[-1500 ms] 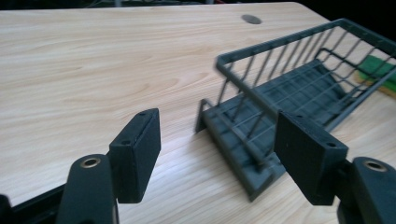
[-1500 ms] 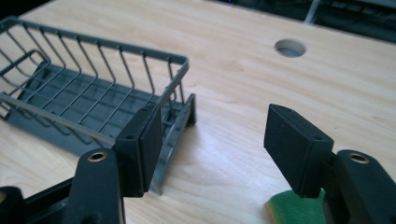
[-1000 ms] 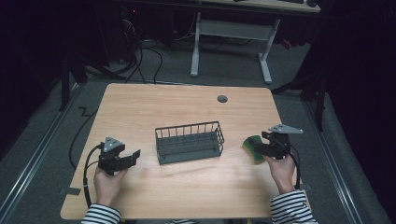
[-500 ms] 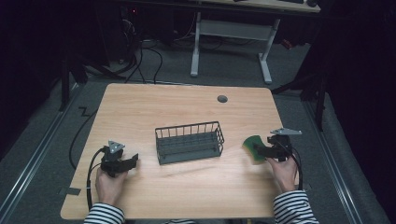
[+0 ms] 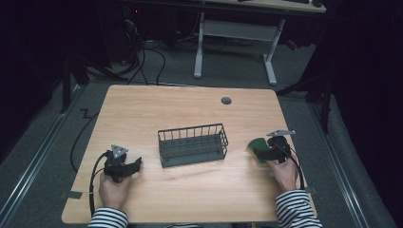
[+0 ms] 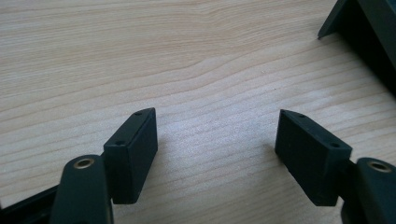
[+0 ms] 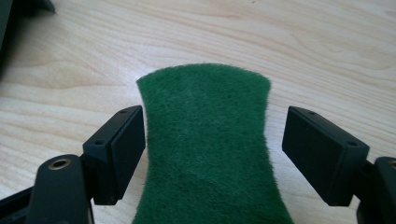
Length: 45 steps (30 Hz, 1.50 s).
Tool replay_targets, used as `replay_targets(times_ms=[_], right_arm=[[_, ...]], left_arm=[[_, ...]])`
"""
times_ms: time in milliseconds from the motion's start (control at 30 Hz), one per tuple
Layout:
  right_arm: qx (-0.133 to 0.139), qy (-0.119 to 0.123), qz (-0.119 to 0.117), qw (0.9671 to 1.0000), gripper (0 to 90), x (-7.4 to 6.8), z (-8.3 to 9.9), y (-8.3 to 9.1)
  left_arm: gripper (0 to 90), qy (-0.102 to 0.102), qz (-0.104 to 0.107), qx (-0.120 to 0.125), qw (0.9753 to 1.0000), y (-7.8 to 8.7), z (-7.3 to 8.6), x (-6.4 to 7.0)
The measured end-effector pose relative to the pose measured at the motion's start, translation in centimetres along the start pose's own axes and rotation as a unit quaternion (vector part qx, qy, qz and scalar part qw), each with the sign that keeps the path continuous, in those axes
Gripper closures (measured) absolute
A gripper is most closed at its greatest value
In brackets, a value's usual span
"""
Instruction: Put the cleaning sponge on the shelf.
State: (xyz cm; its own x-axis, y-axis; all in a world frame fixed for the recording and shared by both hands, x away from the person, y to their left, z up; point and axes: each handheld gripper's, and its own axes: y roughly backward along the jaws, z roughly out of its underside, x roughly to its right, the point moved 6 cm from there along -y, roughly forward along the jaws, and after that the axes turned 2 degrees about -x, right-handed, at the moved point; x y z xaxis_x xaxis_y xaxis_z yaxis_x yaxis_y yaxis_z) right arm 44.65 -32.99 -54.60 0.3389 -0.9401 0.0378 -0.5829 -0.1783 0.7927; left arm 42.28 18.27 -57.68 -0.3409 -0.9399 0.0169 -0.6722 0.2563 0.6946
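A green scouring pad (image 5: 256,143) lies on the wooden table (image 5: 190,109) at the right, beside a dark wire basket (image 5: 190,159) in the middle. My right gripper (image 5: 259,154) is open and low over the pad. In the right gripper view the pad (image 7: 205,116) lies between the jaws of the right gripper (image 7: 215,140); the left jaw touches its edge and the right jaw stands apart. My left gripper (image 5: 135,165) rests at the front left, pointing toward the basket. In its own view the left gripper (image 6: 217,135) is open with bare wood between the jaws.
A corner of the basket (image 6: 369,32) shows at the top right of the left gripper view. A round cable grommet (image 5: 226,100) sits near the table's far edge. A white desk frame (image 5: 233,33) stands on the floor beyond the table.
Both hands have sunk slightly toward the table and its near edge. The pad and the basket have stayed in place.
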Motion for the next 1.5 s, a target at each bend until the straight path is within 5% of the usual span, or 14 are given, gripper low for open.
replay_targets(times_ms=[300,667,1000,1500], right_arm=[[-0.046,0.005,0.005,0.9989,28.2,-0.2,0.8,-1.2],[-0.035,-0.028,-0.024,0.9987,29.0,0.0,0.8,-0.3],[-0.029,-0.025,-0.038,0.9985,29.0,-0.7,0.8,0.9],[0.016,-0.012,-0.071,0.9973,29.1,-2.2,-1.2,3.3]], left_arm=[[30.0,0.006,0.006,0.002,1.0000,0.1,0.0,-0.1],[29.2,-0.003,0.001,-0.002,1.0000,0.0,0.0,0.0],[28.4,-0.004,0.004,-0.001,1.0000,0.0,0.0,0.1],[28.3,-0.003,0.005,-0.001,1.0000,0.0,0.0,0.0]])
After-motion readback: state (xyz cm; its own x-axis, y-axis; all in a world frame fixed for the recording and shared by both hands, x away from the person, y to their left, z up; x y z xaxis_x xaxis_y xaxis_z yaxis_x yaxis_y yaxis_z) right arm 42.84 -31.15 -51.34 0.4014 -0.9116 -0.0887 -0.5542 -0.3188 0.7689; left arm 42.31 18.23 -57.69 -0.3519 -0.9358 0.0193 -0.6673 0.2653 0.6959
